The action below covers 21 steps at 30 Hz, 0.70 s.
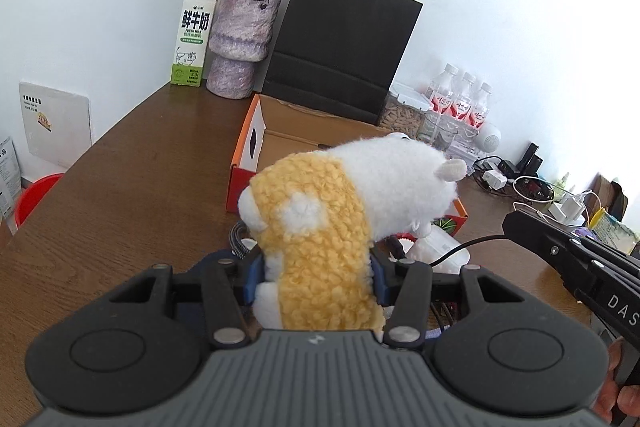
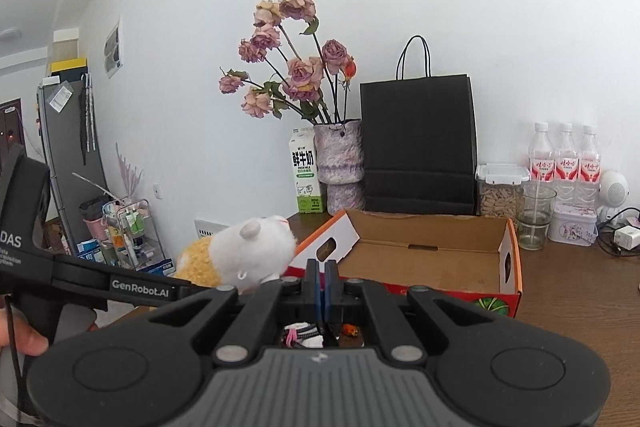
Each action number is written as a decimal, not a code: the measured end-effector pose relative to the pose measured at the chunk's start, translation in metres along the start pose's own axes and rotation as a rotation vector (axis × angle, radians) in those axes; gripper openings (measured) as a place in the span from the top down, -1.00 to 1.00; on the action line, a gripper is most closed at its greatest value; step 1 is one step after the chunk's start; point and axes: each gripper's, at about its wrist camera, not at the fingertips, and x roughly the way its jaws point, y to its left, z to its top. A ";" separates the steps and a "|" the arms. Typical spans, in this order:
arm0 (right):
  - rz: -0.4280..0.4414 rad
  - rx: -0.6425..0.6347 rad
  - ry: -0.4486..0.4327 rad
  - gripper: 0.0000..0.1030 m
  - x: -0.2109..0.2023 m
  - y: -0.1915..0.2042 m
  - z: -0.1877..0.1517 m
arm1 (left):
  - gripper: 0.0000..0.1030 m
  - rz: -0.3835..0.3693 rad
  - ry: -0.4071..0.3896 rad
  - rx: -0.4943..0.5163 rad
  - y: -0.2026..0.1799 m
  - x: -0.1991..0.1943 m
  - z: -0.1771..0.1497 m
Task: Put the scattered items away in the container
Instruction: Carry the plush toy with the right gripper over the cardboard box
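Left tool (image 1: 316, 267) part-open with blue pads clamped on either flank of a plush toy (image 1: 340, 195), tilted downward, right tool (image 2: 322, 283) with jaws pressed fully together and nothing visibly between them, pointing nearly level, fingers (image 2: 28, 341) of a hand wrapped on the left tool's handle

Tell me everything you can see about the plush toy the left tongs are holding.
The plush toy is a small fleecy animal, with a curly yellow body bearing a white patch, a white head and a small pale ear. It is soft and fuzzy. The left tongs clamp its yellow lower body between blue pads, holding it up off the wooden table, its head toward the open cardboard box. Nothing else touches it.
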 end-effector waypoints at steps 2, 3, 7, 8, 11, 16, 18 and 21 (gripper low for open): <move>-0.008 0.003 -0.019 0.98 0.001 -0.002 0.009 | 0.01 -0.003 -0.009 0.014 -0.004 0.000 0.010; -0.009 0.005 -0.028 0.98 0.003 -0.004 0.015 | 0.01 -0.006 -0.012 0.021 -0.006 0.001 0.015; -0.026 -0.003 -0.066 1.00 0.014 -0.010 0.040 | 0.01 -0.019 -0.022 0.044 -0.013 0.008 0.037; -0.031 -0.003 -0.072 1.00 0.016 -0.013 0.045 | 0.01 -0.020 -0.026 0.049 -0.015 0.011 0.044; -0.039 0.010 -0.085 1.00 0.028 -0.025 0.062 | 0.01 -0.017 -0.034 0.063 -0.020 0.022 0.062; -0.043 -0.006 0.013 0.98 0.051 -0.034 0.051 | 0.01 -0.004 -0.019 0.054 -0.012 0.041 0.066; -0.011 0.008 0.116 0.87 0.062 -0.035 0.027 | 0.01 0.002 0.010 0.042 -0.001 0.047 0.057; 0.039 -0.011 0.266 0.74 0.074 -0.022 -0.024 | 0.01 0.023 0.039 0.035 0.015 0.051 0.037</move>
